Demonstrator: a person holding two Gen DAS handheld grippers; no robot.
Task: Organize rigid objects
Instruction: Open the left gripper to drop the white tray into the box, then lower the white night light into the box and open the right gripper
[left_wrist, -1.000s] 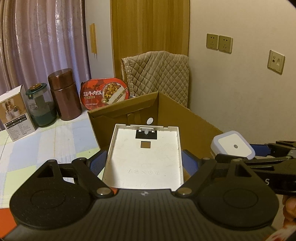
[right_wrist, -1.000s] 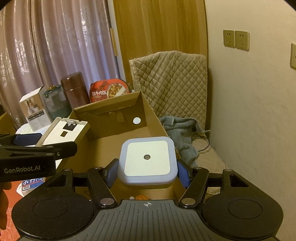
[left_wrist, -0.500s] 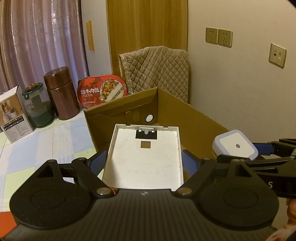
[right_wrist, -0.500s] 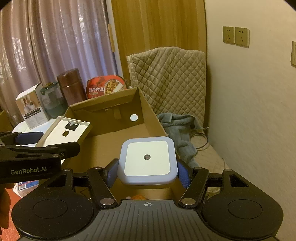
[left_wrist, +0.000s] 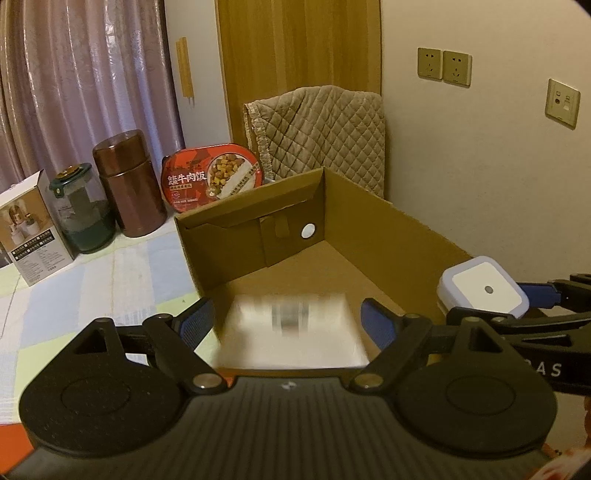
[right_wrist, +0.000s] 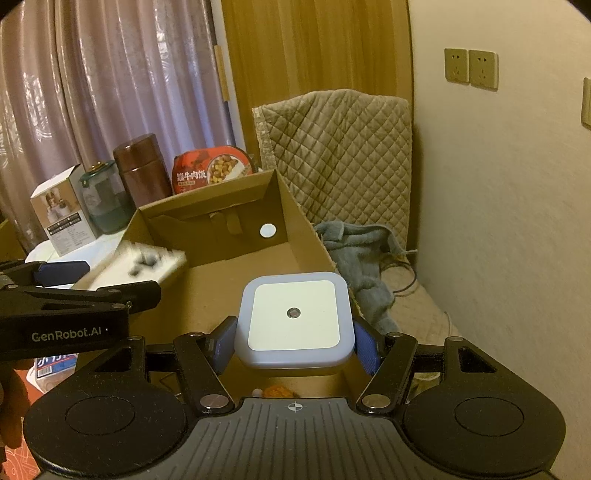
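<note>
Over the cardboard box (left_wrist: 388, 229), a blurred white tray (left_wrist: 291, 332)

Right gripper clamps a night light over the open box

The right gripper (right_wrist: 294, 341) grips a square white night light (right_wrist: 294, 320) at lower centre, above the cardboard box (right_wrist: 207, 291). At left, a blurred white tray (right_wrist: 147, 264) sits beside the left gripper (right_wrist: 88, 291).

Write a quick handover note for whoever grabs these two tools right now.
Left tool: open; the white tray is motion-blurred and loose in front of it, apparently dropping into the cardboard box.
Right tool: shut on the night light, held above the box.
Done: nothing clearly settled in the box yet.
Left: confirm the tray lands inside, then lower and release the night light.
</note>
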